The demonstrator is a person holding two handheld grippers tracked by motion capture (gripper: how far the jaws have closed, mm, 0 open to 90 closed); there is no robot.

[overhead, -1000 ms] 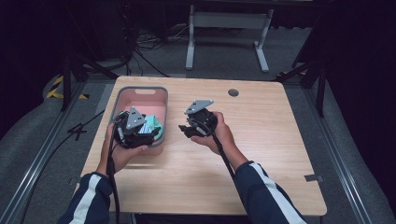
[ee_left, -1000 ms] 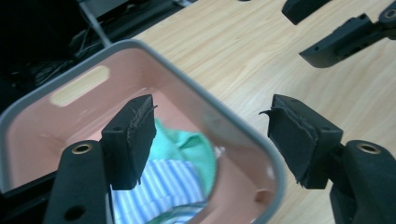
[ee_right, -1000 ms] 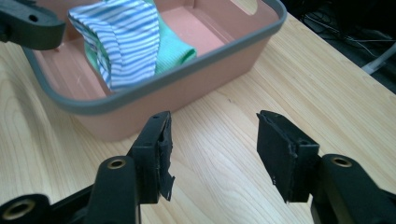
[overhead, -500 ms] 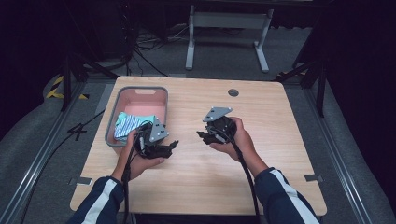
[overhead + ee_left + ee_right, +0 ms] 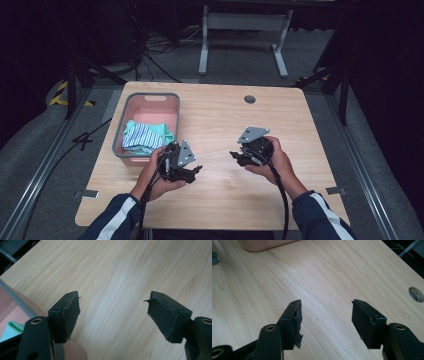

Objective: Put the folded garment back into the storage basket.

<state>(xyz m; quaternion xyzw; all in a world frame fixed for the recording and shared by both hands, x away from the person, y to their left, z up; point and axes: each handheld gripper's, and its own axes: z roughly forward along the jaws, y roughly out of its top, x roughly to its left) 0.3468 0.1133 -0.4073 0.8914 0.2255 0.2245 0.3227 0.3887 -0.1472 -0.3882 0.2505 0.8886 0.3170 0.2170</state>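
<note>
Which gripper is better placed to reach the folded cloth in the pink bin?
Left. The left gripper is just beside the pink bin holding the folded cloth, jaws open and empty. The right gripper is farther away, over the table's middle.

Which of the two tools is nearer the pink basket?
The left tool, just off the pink basket at its near corner; the right tool is out over mid-table.
</note>
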